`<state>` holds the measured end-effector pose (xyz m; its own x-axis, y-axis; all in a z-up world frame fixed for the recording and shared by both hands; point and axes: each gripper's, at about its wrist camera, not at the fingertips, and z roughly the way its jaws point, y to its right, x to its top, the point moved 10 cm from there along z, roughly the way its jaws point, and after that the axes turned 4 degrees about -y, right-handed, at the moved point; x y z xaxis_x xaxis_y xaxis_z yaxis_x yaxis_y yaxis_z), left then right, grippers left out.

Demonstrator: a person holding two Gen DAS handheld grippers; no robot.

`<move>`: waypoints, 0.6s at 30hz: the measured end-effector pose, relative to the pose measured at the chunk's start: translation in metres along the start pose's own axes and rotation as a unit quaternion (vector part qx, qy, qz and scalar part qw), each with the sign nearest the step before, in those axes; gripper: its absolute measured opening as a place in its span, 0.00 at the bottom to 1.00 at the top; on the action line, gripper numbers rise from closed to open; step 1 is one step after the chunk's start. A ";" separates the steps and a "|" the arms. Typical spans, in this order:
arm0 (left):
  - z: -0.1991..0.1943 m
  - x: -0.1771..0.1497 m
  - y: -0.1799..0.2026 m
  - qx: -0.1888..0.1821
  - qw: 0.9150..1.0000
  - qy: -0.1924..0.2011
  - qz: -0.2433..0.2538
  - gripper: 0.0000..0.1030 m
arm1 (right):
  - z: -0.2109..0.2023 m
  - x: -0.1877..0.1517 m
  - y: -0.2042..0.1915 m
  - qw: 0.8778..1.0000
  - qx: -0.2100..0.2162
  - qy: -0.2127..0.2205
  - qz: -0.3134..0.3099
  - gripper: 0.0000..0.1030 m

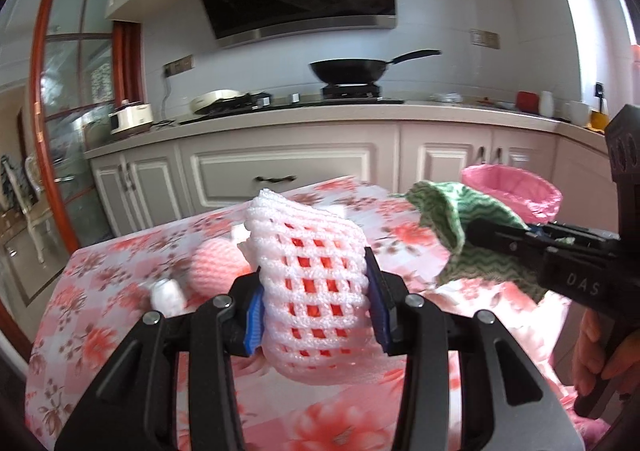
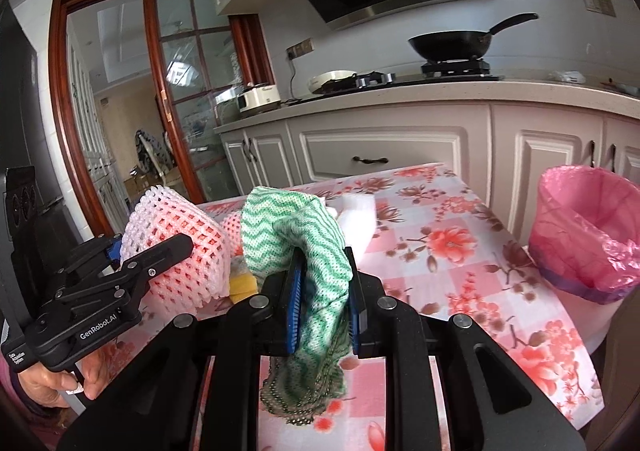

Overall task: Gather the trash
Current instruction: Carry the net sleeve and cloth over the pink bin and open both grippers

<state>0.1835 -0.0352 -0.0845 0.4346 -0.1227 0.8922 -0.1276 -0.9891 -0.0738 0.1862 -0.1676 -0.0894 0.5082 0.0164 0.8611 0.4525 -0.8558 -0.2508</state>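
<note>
My left gripper (image 1: 316,305) is shut on a white foam fruit net (image 1: 310,271) and holds it above the floral table (image 1: 100,315); the net also shows in the right wrist view (image 2: 176,247). My right gripper (image 2: 324,301) is shut on a green wavy-patterned cloth (image 2: 304,239), lifted above the table; the cloth also shows in the left wrist view (image 1: 452,215). A bin lined with a pink bag (image 2: 588,235) stands past the table's right edge. It shows in the left wrist view (image 1: 516,187) behind the cloth.
On the table lie a pink foam net (image 1: 216,267), a small white item (image 1: 166,293), a white foam block (image 2: 360,211) and a yellow piece (image 2: 242,285). Behind stands a kitchen counter (image 1: 320,107) with a black pan (image 1: 350,69) and cabinets below.
</note>
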 end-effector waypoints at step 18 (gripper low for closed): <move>0.069 0.066 0.143 -0.119 0.991 0.033 0.059 0.40 | -0.064 0.015 0.140 0.983 -0.163 0.057 0.059 0.19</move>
<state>0.2553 -0.1906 -0.0664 0.3470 -0.2226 0.9111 -0.3834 -0.9202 -0.0788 0.2104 -0.3206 -0.0832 0.4486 -0.1351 0.8835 0.1280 -0.9686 -0.2131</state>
